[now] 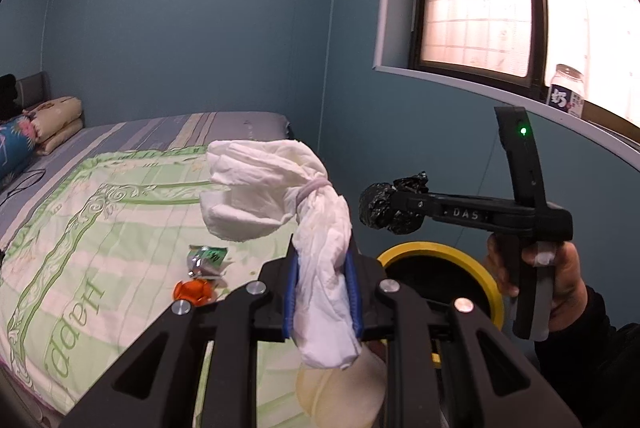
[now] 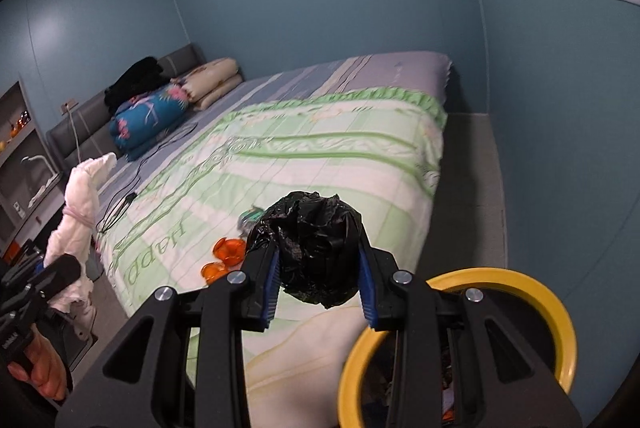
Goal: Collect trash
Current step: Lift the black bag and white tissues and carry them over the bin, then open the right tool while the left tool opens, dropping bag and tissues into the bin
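My left gripper [image 1: 322, 294] is shut on a white rolled diaper [image 1: 276, 184] tied with a band, held up over the bed's edge. The same diaper [image 2: 78, 224] shows at the left of the right wrist view. My right gripper [image 2: 318, 286] is shut on a crumpled black plastic bag [image 2: 316, 244], and in the left wrist view that gripper [image 1: 394, 206] hangs above the yellow-rimmed bin [image 1: 436, 250]. The bin [image 2: 540, 292] stands on the floor beside the bed. An orange wrapper [image 1: 192, 290] and a green foil wrapper [image 1: 206, 260] lie on the quilt.
The bed with a green-and-white quilt [image 2: 320, 156] fills the middle. Folded bedding and pillows [image 2: 152, 116] sit at its head. A black cable [image 2: 120, 208] lies on the sheet. A bottle [image 1: 566, 90] stands on the window sill. Blue walls close in behind and to the right.
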